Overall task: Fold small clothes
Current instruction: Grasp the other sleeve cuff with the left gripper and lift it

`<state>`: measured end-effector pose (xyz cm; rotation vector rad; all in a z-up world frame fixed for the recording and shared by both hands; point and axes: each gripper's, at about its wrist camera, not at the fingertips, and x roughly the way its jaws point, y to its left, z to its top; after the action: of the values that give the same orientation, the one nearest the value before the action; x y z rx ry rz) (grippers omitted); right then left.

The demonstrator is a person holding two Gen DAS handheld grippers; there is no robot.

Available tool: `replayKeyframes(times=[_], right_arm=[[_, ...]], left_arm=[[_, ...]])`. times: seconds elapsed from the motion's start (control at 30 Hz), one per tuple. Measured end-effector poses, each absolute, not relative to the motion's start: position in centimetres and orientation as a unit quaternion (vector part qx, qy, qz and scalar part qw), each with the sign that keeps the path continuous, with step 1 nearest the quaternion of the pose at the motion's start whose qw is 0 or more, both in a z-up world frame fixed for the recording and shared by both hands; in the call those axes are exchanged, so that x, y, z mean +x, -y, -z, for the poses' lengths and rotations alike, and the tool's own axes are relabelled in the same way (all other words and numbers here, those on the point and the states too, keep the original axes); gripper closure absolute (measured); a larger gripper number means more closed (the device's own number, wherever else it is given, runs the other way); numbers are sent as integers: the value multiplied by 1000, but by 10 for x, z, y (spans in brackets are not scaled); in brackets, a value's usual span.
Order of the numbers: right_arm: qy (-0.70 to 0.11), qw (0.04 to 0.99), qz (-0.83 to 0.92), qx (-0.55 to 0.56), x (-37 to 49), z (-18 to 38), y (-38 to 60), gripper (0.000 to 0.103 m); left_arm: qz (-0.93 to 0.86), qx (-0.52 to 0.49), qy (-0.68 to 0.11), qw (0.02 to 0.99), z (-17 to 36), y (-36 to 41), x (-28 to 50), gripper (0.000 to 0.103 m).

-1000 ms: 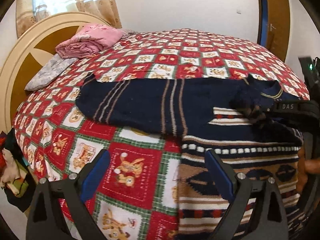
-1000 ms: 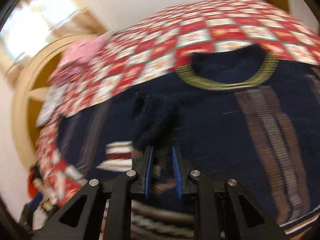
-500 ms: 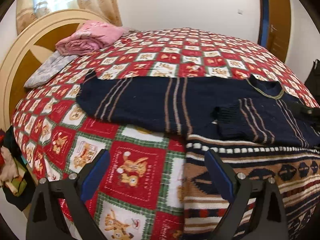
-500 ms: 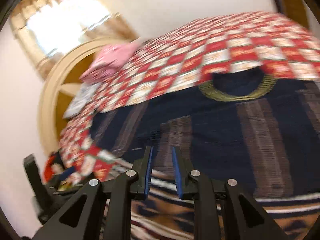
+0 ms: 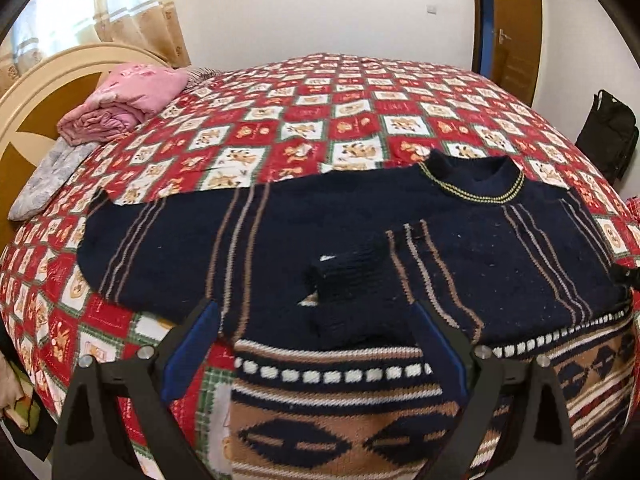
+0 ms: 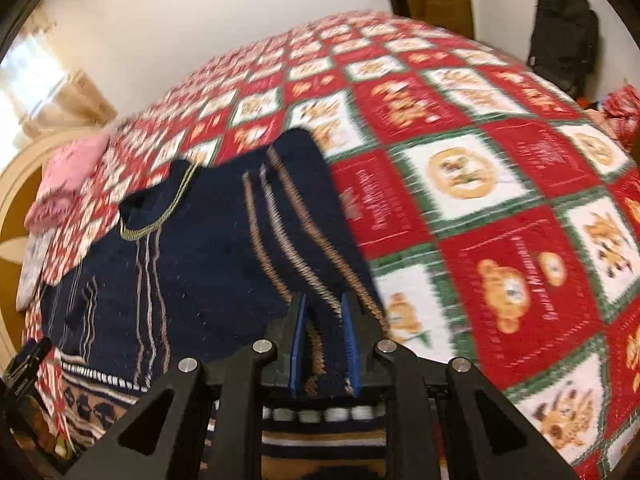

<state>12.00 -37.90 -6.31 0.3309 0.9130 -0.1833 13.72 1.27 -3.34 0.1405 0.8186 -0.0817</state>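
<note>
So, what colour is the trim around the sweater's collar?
The collar trim is yellow-and-dark striped, on the navy sweater. It shows best in the left wrist view.

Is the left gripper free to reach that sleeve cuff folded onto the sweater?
Probably yes: the left gripper is open and empty, the cuff lies just ahead of it, uncovered.

- The sweater (image 5: pixel 360 240) lies on the bed (image 5: pixel 340 120).
- The folded blanket (image 5: pixel 128 104) lies behind the sweater, to its left.
- The bag (image 5: pixel 610 132) stands right of the sweater, off the bed.
</note>
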Motion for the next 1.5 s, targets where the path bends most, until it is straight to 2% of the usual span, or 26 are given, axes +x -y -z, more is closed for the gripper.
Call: replayKeyframes(times=[0.07, 0.23, 0.4, 0.47, 0.53, 0.67, 0.7, 0.9, 0.97, 1.07, 1.23, 1.5], right_arm=[[-422, 892, 117, 115, 125, 49, 372, 82], [-409, 905, 30, 109, 170, 29, 345, 82], [-449, 890, 12, 83, 224, 58, 312, 82], [-470, 873, 62, 118, 243, 82, 333, 82], [-443, 877, 59, 177, 249, 84, 355, 85], [-446, 873, 82, 181, 246, 73, 354, 85], [-440, 878, 83, 169, 243, 68, 348, 82], [-368, 917, -12, 152, 169, 14, 280, 82], [-353, 922, -53, 152, 146, 3, 253, 71], [-332, 923, -106, 163, 120, -7, 216, 37], [-322, 915, -176, 167, 89, -17, 152, 36], [-356, 896, -229, 133, 74, -6, 91, 36]], left_arm=[[36, 78, -398, 913, 37, -11, 141, 5], [26, 49, -418, 907, 45, -16, 155, 5], [3, 62, -430, 901, 57, -11, 165, 5], [-7, 69, -434, 898, 62, -12, 170, 5], [-15, 67, -445, 893, 67, -15, 178, 5], [-12, 54, -458, 887, 68, -25, 186, 5], [-7, 47, -452, 890, 65, -30, 183, 5], [-38, -26, -393, 918, 38, -108, 167, 5], [-67, -50, -380, 921, 31, -144, 169, 4], [-122, -72, -375, 916, 26, -200, 178, 4], [-178, -134, -356, 907, 27, -282, 196, 5], [-167, -270, -400, 860, 71, -345, 255, 18]])
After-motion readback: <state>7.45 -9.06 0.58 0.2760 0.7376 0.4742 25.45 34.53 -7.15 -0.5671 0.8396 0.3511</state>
